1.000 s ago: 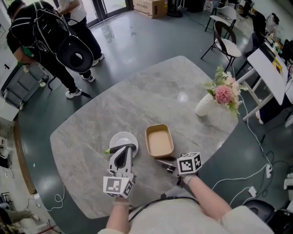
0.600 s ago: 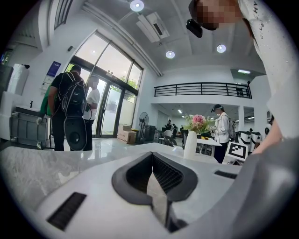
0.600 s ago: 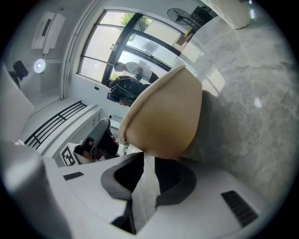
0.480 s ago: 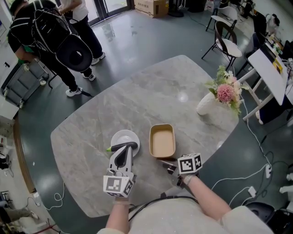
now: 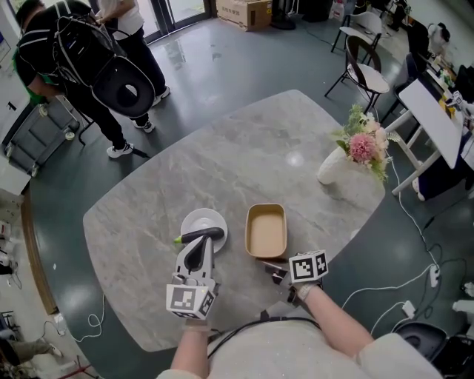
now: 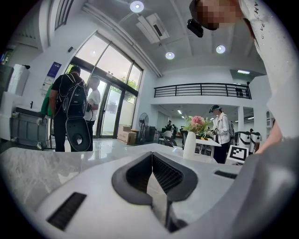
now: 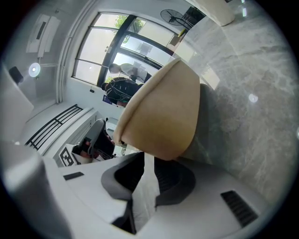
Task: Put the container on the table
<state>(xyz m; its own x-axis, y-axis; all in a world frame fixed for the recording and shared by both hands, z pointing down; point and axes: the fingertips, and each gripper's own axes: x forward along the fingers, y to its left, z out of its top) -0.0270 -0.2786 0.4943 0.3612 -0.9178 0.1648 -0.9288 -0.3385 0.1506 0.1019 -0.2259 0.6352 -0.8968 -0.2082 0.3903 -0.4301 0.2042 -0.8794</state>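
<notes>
Tan container [image 5: 266, 231] rim tight between right gripper [image 7: 148, 161] fingers — plain only in its view; left gripper [image 6: 151, 158] fingers together.

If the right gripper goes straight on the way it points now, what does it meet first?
The tan container: its near end sits directly at the right gripper tips, perhaps touching already.

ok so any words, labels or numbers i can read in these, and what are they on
Nothing reads clearly.
Cardboard box: dark print, too small to read.
Blue wall sign: too blurred to read.
White shirt: small print, unreadable.
Cubes on the left gripper and right gripper: square marker patterns, no words.
</notes>
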